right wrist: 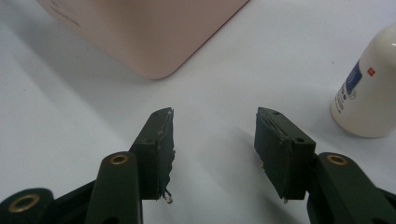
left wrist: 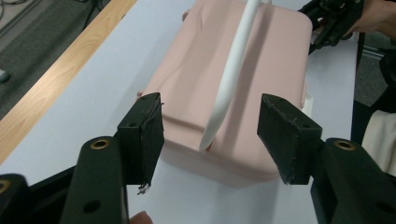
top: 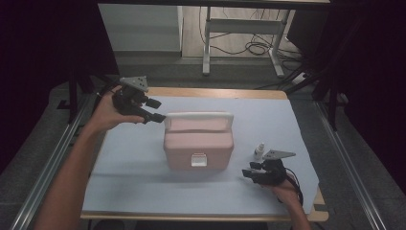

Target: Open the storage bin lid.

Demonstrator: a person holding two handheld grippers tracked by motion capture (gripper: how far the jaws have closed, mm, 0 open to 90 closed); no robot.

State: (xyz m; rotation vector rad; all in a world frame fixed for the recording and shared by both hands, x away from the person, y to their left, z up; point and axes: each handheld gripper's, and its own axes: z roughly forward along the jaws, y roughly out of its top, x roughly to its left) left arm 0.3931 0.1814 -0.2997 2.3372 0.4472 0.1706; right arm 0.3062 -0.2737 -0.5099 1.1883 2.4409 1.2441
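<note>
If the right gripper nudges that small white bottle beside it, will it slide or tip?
The small white bottle stands upright, taller than wide, so a high nudge probably tips it. Its round body would likely roll once down. It looks like light plastic, so the open right gripper should push low, gently.

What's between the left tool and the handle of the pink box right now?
Nothing visible. The left tool hangs open at the end of the pink box, and its white handle runs straight out from between the jaws.

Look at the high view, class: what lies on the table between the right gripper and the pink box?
Nothing: between the right gripper and the pink box there is bare white sheet. The small white bottle stands off to the side, beyond the gripper.
</note>
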